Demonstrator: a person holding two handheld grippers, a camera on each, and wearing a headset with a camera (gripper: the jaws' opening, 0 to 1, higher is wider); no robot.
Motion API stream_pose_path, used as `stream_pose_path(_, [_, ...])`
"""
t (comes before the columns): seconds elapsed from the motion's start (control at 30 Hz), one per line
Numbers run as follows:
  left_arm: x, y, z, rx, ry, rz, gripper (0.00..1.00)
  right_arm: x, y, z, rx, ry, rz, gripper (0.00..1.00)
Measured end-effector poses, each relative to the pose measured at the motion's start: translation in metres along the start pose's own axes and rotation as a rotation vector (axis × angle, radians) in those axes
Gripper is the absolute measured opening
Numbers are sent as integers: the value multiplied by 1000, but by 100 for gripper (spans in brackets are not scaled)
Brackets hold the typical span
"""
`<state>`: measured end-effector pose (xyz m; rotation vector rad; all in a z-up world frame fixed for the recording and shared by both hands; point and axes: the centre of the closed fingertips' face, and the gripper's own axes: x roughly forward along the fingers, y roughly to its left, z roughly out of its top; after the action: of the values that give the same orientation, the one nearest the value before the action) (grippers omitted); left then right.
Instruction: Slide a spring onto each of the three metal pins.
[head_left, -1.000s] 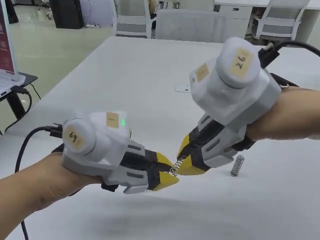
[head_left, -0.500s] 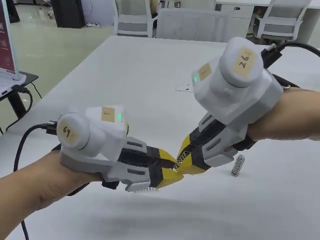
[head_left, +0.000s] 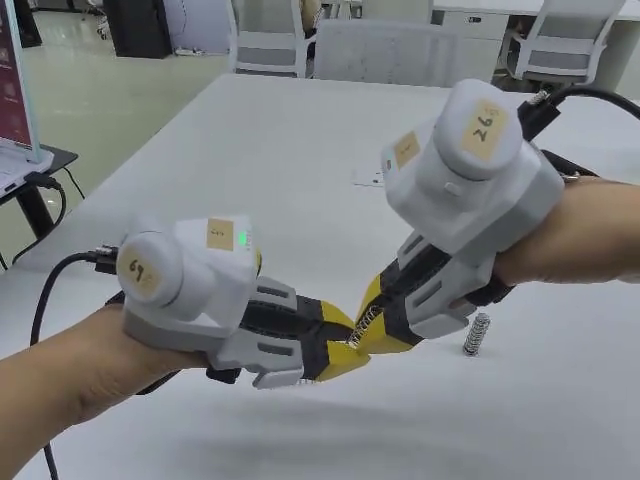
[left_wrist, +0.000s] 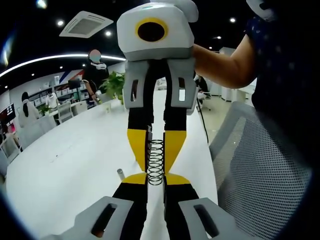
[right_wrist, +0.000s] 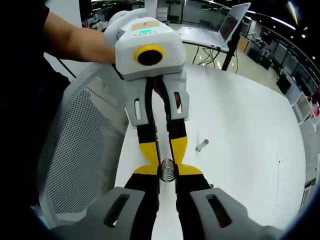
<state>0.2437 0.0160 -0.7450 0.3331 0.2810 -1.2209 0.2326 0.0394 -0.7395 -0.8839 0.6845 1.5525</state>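
The right claw (head_left: 376, 334) clamps a coiled wire spring (head_left: 365, 321) between its yellow wedge tips. The left claw (head_left: 346, 350), clenched shut, meets the spring's end over the smooth white bench (head_left: 300, 170).

White table (head_left: 250, 150) carries an upright spring (head_left: 476, 333) and a metal pin (right_wrist: 202, 145)

You worked in an open-plan office: a long white table (head_left: 260, 160), mesh office chairs (head_left: 562, 38) behind it, a laptop (right_wrist: 234, 22) on a desk, a potted plant (left_wrist: 114, 84) and ceiling strip lighting (left_wrist: 45, 59).
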Motion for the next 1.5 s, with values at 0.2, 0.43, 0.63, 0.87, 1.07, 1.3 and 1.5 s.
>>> stream_pose_path(0.2, [0,-1,-4,-15,23,-3,12,-1,-2,-1,-2,10,-6,9])
stream_pose_path(0.43, [-4,1,-8,-51,38,3,21,-1,-3,-4,-4,23,-9,9])
stream_pose_path(0.63, [-10,-1,-8,-63,48,0,26,-2,-6,-8,-3,34,-15,9])
stream_pose_path(0.87, [-21,2,-17,-75,70,16,29,-2,-7,-10,-2,42,-19,9])
stream_pose_path(1.07, [-30,4,-21,-87,73,35,31,-3,-8,-12,-2,50,-22,9])
stream_pose_path(1.3, [-39,8,-28,-111,73,68,33,-5,-8,-15,1,62,-24,9])
stream_pose_path(1.5, [-48,11,-33,-132,68,98,35,-7,-9,-18,6,72,-26,9])
